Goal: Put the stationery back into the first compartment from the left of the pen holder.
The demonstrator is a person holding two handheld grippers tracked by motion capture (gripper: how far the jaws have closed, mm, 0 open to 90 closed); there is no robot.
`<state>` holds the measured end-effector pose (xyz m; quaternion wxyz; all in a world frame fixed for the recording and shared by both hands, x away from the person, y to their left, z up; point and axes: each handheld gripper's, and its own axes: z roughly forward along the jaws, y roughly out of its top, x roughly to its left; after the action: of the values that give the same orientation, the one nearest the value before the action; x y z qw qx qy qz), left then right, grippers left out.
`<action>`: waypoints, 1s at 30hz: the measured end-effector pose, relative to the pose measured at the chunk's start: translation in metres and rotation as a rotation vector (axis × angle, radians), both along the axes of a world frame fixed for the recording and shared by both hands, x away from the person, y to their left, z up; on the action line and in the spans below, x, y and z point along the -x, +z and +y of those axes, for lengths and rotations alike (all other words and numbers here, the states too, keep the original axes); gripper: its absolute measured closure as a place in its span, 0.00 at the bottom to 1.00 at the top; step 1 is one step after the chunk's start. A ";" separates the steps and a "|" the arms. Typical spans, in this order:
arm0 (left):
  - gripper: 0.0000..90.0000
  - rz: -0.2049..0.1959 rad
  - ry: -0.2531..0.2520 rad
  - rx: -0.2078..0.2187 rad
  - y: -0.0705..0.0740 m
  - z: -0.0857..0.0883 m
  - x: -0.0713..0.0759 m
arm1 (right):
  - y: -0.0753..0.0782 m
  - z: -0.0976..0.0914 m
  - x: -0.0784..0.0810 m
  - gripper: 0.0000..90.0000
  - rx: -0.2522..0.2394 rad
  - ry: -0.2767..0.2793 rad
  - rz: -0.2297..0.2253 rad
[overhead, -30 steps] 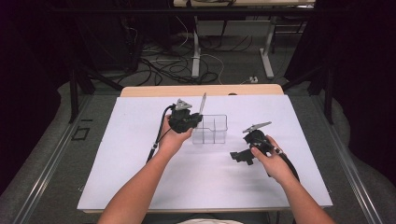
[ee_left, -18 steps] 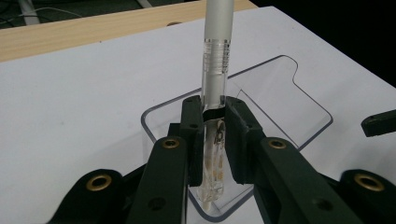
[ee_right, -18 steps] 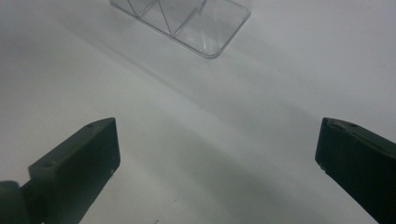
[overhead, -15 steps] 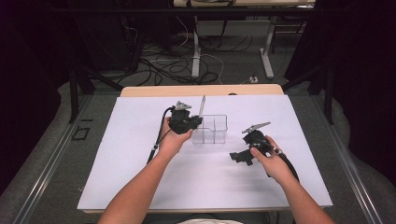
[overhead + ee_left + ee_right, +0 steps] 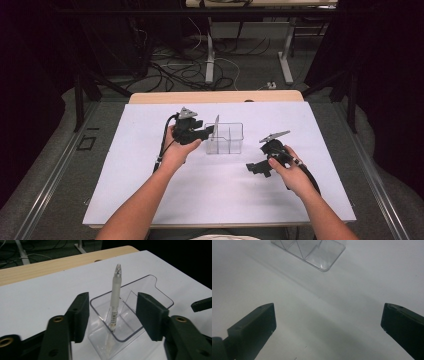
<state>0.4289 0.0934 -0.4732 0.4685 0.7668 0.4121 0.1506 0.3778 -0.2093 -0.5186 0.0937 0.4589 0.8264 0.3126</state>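
Pen (image 5: 114, 302) stood tilted in left compartment of clear box (image 5: 225, 138) on white sheet (image 5: 150, 195). Left gripper (image 5: 112, 315) released, jaws flanking pen, apart. Right gripper (image 5: 252, 169) spread wide, empty, near box.

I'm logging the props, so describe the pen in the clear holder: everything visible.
The pen is slim, with a frosted translucent barrel, a silvery metal tip pointing up and a small printed label low on the barrel. It stands nearly upright, leaning slightly, its lower end inside one compartment of the clear plastic holder. The open left gripper flanks it without touching.
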 end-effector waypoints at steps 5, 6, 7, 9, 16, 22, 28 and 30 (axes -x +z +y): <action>0.36 0.023 0.010 0.013 0.003 0.014 0.003 | 0.000 0.000 0.000 0.00 0.002 0.001 0.000; 0.35 0.031 0.012 0.014 0.004 0.017 0.003 | 0.000 0.000 0.000 0.00 0.005 0.004 -0.004; 0.34 0.031 0.018 0.014 0.004 0.020 0.004 | 0.000 0.001 0.000 0.00 0.007 0.002 -0.005; 0.32 0.021 0.028 0.008 0.004 0.026 0.006 | -0.001 0.001 0.000 0.00 0.011 0.003 -0.009; 0.29 0.033 0.081 0.004 0.003 0.050 0.011 | -0.001 0.000 0.000 0.00 0.016 0.003 -0.014; 0.24 0.082 0.153 0.028 -0.003 0.070 0.018 | 0.000 0.000 0.000 0.00 0.014 -0.005 -0.015; 0.16 0.094 0.174 0.016 -0.011 0.085 0.028 | 0.000 -0.002 0.000 0.00 0.009 -0.012 -0.015; 0.12 0.102 0.180 0.017 -0.014 0.088 0.031 | 0.000 -0.002 0.000 0.00 0.013 -0.013 -0.016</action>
<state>0.3976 0.1819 -0.4868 0.4381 0.7293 0.5039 0.1495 0.3779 -0.2116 -0.5183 0.1053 0.4610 0.8247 0.3103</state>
